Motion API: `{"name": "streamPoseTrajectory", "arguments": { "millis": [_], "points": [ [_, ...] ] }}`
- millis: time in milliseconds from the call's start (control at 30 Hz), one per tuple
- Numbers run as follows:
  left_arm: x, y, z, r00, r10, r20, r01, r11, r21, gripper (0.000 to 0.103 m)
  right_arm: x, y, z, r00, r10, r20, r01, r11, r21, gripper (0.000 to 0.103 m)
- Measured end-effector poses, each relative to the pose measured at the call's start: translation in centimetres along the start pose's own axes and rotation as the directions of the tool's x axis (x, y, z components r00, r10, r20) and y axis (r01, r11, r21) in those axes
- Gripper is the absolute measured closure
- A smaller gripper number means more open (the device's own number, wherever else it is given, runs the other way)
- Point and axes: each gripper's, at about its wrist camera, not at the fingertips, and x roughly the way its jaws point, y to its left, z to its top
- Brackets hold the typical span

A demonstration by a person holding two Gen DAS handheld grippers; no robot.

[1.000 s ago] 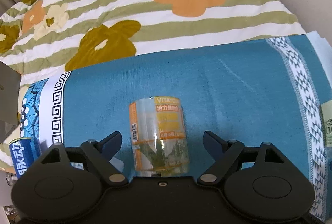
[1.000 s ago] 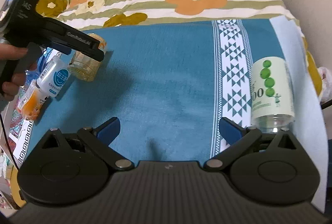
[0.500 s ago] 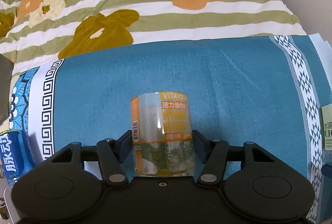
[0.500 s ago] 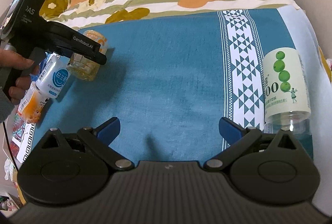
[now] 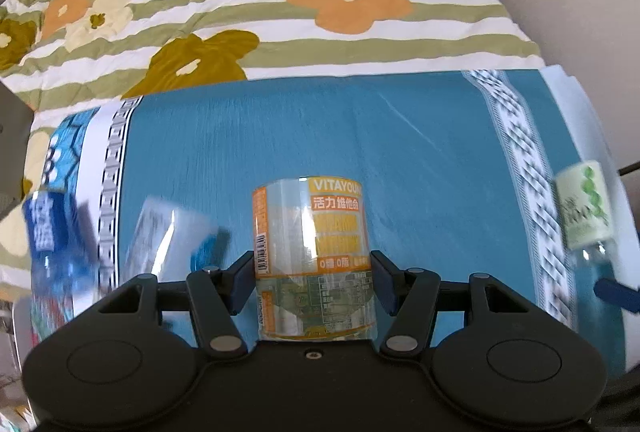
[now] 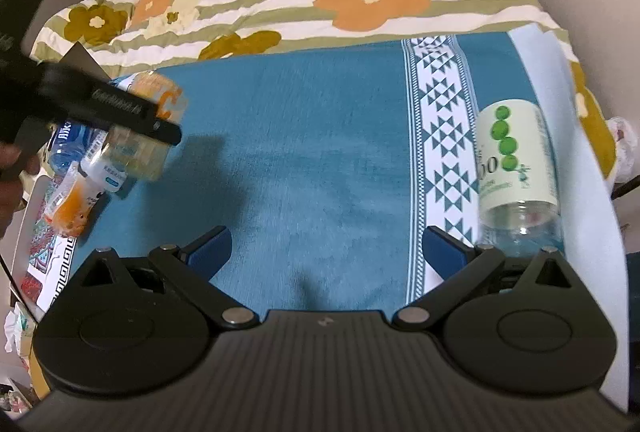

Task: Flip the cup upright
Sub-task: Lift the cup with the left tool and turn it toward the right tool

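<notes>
Two views. Left wrist: left claw (image 5: 312, 278) clenched on the clear orange-labelled cup (image 5: 314, 256), above the blue cloth (image 5: 400, 152); grasp done, flip outstanding. Right wrist: right claw (image 6: 326, 246) released, idle, well right of cup (image 6: 140, 140), green-labelled bottle (image 6: 516, 160) beside it

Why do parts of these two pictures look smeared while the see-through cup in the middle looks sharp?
Left wrist view: the cup, clamped in the left gripper, is crisp with streaks of glare, while the blue bottle and green-dotted bottle at the edges are motion-blurred. Right wrist view: the blue cloth is fairly sharp, the left gripper's black body blurred; straight edges bow from the fisheye lens.
</notes>
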Motion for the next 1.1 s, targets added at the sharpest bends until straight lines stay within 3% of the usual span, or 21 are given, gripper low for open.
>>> {"name": "streamPoseTrajectory", "arguments": {
  "millis": [233, 433, 733, 933, 1033, 1100],
  "points": [
    [-1.7, -1.3, -4.5, 0.999, -0.043, -0.001, 0.043, 0.999, -0.031, 0.039, -2.2, 0.3, -1.4, 1.0, -0.018, 0.022, 0.018, 1.0, 0.0, 0.0],
    [-0.7, -2.6, -7.3, 0.997, -0.066, -0.027, 0.065, 0.998, -0.028, 0.039, -2.7, 0.6, -3.2, 1.0, -0.017, 0.015, 0.017, 1.0, 0.003, 0.0],
    [3.2, -4.1, -8.9, 0.994, -0.07, -0.085, 0.069, 0.997, -0.014, 0.039, -2.1, -0.5, -5.6, 0.998, -0.05, -0.025, 0.051, 0.999, 0.015, 0.0],
    [3.4, -4.6, -9.2, 0.996, -0.05, -0.075, 0.05, 0.999, 0.009, 0.038, -2.1, -1.9, -6.5, 0.997, -0.068, -0.045, 0.07, 0.996, 0.047, 0.0],
    [3.4, -4.7, -9.2, 0.996, -0.041, -0.08, 0.042, 0.999, 0.012, 0.028, -2.2, -2.2, -6.4, 0.996, -0.072, -0.043, 0.074, 0.996, 0.055, 0.0],
    [3.4, -4.9, -9.3, 0.997, -0.028, -0.076, 0.03, 0.999, 0.02, 0.015, -2.4, -2.3, -6.3, 0.997, -0.072, -0.041, 0.075, 0.995, 0.061, 0.0]
  ]
}}
